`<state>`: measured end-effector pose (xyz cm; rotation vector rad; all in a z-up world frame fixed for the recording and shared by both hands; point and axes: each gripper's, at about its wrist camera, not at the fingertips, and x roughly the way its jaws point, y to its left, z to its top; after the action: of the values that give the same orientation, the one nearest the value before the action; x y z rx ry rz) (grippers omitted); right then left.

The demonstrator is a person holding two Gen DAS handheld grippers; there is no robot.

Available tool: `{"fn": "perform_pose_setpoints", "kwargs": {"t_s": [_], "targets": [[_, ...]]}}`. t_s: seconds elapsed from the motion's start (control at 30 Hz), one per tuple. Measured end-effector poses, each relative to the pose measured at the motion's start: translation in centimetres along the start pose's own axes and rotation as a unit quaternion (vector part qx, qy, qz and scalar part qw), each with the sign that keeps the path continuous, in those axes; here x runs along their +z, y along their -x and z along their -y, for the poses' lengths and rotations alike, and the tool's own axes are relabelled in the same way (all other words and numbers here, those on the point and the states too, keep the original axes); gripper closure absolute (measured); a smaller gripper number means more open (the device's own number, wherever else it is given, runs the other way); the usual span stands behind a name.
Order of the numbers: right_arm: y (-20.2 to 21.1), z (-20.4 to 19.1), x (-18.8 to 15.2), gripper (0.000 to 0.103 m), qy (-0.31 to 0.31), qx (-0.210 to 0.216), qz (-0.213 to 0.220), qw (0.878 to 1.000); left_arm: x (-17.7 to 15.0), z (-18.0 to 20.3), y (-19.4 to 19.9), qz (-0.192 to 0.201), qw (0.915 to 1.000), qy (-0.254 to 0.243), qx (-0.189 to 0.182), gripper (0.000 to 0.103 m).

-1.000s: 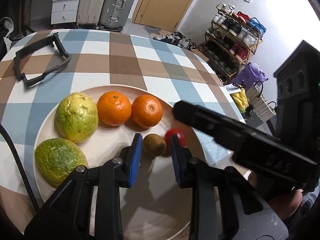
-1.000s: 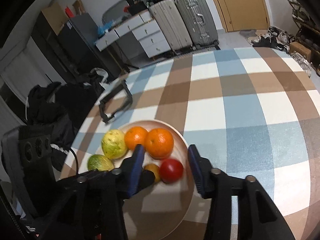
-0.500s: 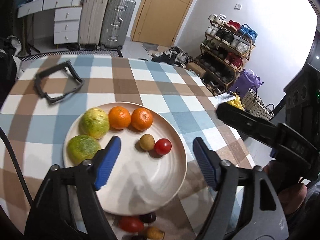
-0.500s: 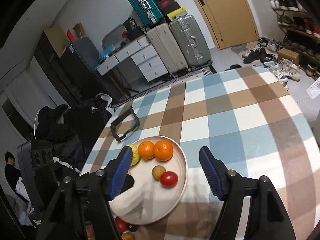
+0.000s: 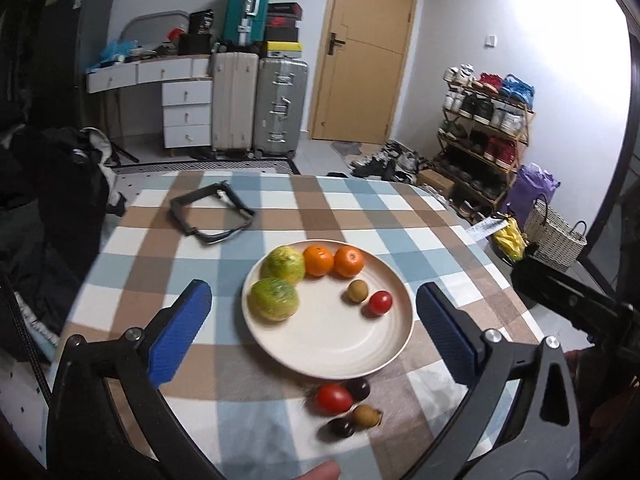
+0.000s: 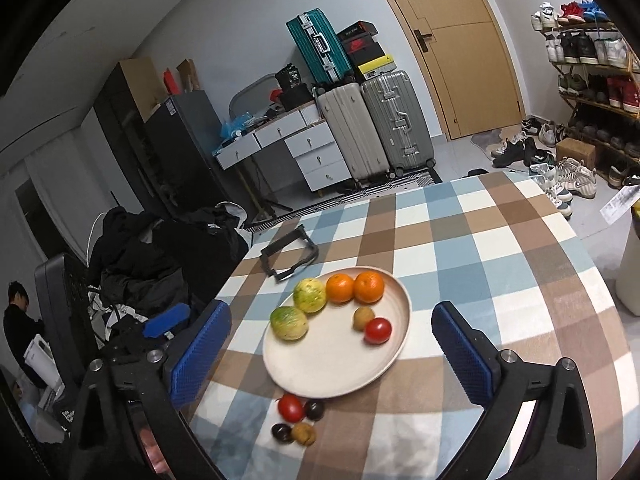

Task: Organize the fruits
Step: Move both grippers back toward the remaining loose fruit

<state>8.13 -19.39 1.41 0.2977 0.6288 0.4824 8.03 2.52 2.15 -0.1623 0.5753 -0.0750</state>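
Left gripper (image 5: 314, 322): jaws had just been opening and stood spread wide, nothing between the blue pads (image 5: 180, 332); it hung above the near part of the checked tablecloth (image 5: 160, 256). Right gripper (image 6: 332, 350): same condition, jaws just opened to full spread, empty, pads on either side of the plate as seen from its camera but not touching it.

Cream plate (image 5: 332, 356) lay flat on the cloth, holding six fruits. Two green-yellow citrus (image 5: 274, 298) sat at its left side, touching each other. Two oranges (image 5: 349, 261) sat side by side at the far rim, the left one against the farther green fruit. A small brown fruit (image 5: 357, 291) and a red tomato (image 5: 380, 303) lay just beside each other towards the right, apart from the oranges.

Off the plate, close to its near rim, a cluster of four lay on the cloth: second tomato (image 5: 333, 399), two dark plum-like fruits (image 5: 357, 389), one brown fruit (image 5: 365, 416). Slightly blurred in the left wrist view.

A black frame-shaped object (image 5: 210, 214) lay on the far left of the table, well apart from the plate.
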Motion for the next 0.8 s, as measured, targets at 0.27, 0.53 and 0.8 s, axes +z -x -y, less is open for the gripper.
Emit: {"fn": "perform_pose_setpoints", "kwargs": {"t_s": [0.27,0.53,0.8], "targets": [[1.5,-2.8,-3.4,0.0,0.053,-0.023,0.021,0.998,-3.6,-2.2,2.5,-0.012,0.9995,0.011,0.029,0.001],[-1.1,-3.0,-7.8,0.0,0.065,-0.038,-0.039,0.996,-8.2,-3.5,0.6,-0.063,0.9969,0.023,0.042,0.001],[-3.7,-2.0,-10.1,0.0,0.043,-0.034,-0.092,0.994,-9.3,-4.3,-1.1,-0.078,0.9951,0.026,0.055,0.001]]}}
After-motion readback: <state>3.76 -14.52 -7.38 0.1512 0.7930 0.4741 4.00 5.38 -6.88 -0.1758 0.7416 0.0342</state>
